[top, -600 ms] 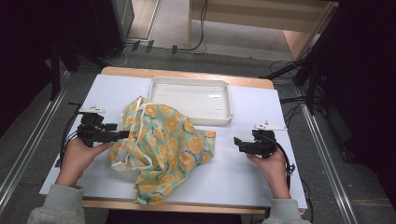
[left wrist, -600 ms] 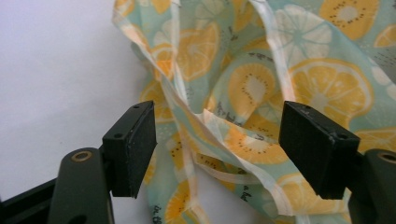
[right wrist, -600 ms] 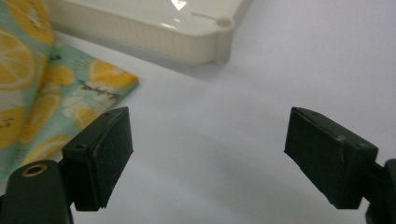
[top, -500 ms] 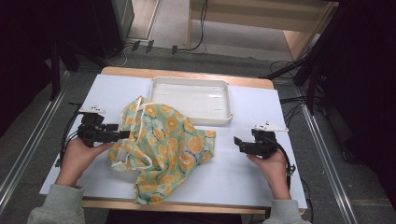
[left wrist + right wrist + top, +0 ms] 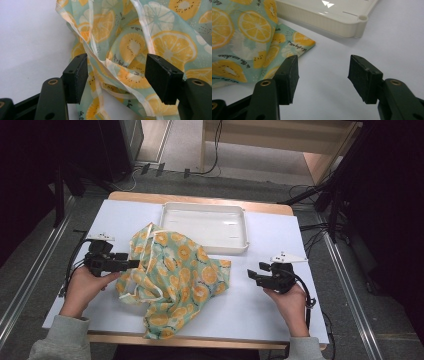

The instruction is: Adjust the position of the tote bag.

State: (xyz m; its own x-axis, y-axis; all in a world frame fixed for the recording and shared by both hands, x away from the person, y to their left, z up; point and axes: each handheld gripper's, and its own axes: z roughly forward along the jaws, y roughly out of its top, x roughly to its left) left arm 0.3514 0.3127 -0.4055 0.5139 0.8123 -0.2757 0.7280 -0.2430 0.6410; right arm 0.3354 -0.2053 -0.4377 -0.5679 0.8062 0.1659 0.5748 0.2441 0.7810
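Lying crumpled, cloth [image 5: 177,280] beside tray [image 5: 206,226]; left gripper [image 5: 116,75] wide around hem, right gripper [image 5: 323,77] wide, empty.

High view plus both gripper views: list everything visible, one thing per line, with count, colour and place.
cloth bag: one, mint green with orange and lemon slices, crumpled at the table's middle, hanging over the near edge.
tray: one, white, beyond the bag, nothing in it.
table: one, white top with wooden edge.
cables: several, black, on the floor beyond the table.
left gripper: one, black, open, bag's trimmed edge between the pads, at the bag's left edge.
right gripper: one, black, open, right of the bag, apart from it.
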